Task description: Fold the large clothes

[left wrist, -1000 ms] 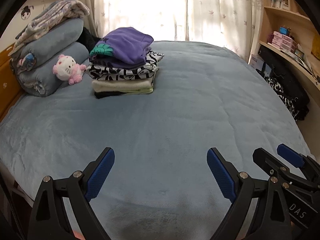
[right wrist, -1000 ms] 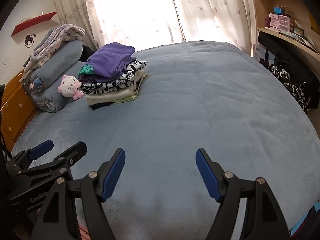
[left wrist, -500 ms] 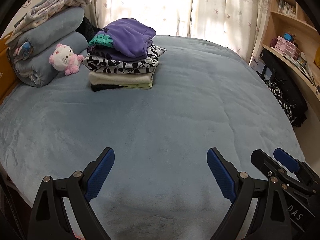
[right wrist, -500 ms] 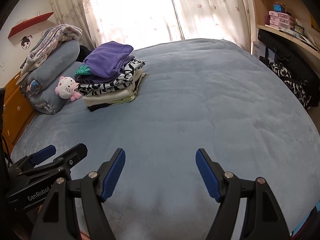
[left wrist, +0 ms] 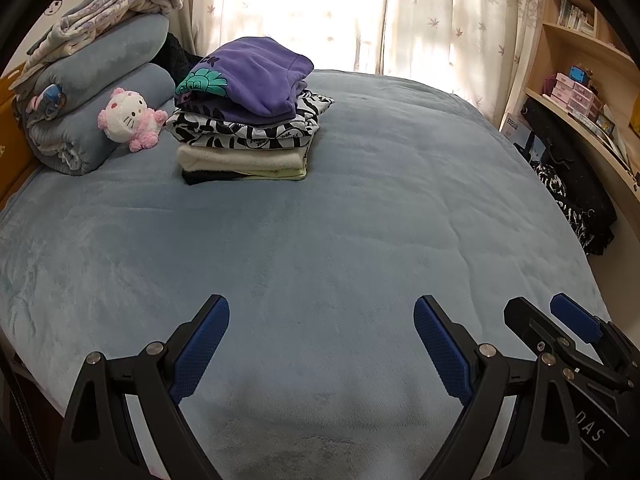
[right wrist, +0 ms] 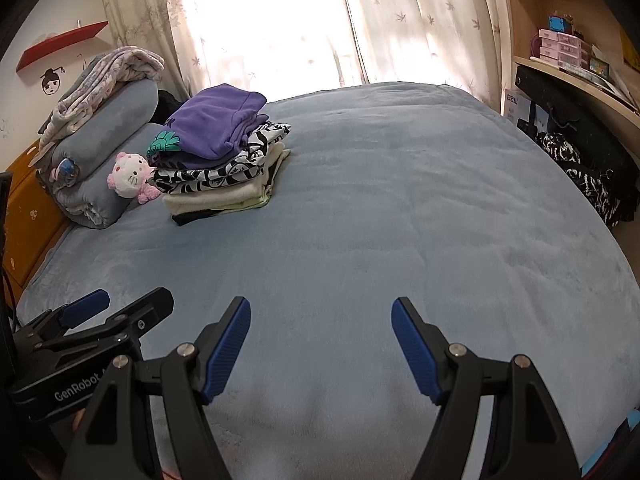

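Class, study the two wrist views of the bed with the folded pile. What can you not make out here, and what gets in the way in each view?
- Bottom dark garment of the clothes stack, both views: only its edge shows; upper layers cover it.
- Black item behind the purple top, left view: pile and rolled blankets hide it.
- Shelf boxes, right view: labels too small.
- Window: glare.

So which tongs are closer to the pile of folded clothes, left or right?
Probably the left tongs: the folded pile lies toward the left side of the bed, and the right tongs hover beside them, farther from it. Both are open and empty.
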Available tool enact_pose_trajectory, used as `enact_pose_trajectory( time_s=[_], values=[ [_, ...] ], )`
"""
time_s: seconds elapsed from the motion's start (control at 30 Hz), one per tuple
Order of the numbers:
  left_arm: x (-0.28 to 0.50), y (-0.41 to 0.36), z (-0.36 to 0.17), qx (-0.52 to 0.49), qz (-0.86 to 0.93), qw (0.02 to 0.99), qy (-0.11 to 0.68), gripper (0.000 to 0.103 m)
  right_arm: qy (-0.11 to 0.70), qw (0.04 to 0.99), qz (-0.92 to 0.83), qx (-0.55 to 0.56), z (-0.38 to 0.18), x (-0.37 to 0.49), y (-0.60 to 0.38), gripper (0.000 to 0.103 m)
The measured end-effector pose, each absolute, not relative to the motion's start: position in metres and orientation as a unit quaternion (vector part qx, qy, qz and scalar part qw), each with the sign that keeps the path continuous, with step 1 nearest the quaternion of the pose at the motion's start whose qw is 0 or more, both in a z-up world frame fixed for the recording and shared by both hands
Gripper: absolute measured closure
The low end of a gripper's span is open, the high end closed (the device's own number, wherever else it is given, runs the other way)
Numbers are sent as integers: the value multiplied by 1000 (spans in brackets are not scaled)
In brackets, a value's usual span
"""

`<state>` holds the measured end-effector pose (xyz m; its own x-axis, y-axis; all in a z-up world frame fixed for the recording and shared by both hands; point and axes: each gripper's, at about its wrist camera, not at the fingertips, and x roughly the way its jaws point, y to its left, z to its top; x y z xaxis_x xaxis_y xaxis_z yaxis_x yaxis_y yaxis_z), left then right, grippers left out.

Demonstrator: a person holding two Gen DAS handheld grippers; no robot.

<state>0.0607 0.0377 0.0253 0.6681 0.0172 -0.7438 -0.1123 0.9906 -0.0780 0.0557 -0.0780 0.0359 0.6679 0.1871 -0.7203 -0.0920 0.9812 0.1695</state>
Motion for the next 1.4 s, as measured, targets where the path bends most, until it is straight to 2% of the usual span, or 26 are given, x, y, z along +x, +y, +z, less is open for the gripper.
enact_pose_trajectory(
  time_s=[1.4],
  values=[
    [59, 37, 19, -51, 41, 908, 414, 10, 398, 912, 76, 70, 30, 57, -71, 30]
  ],
)
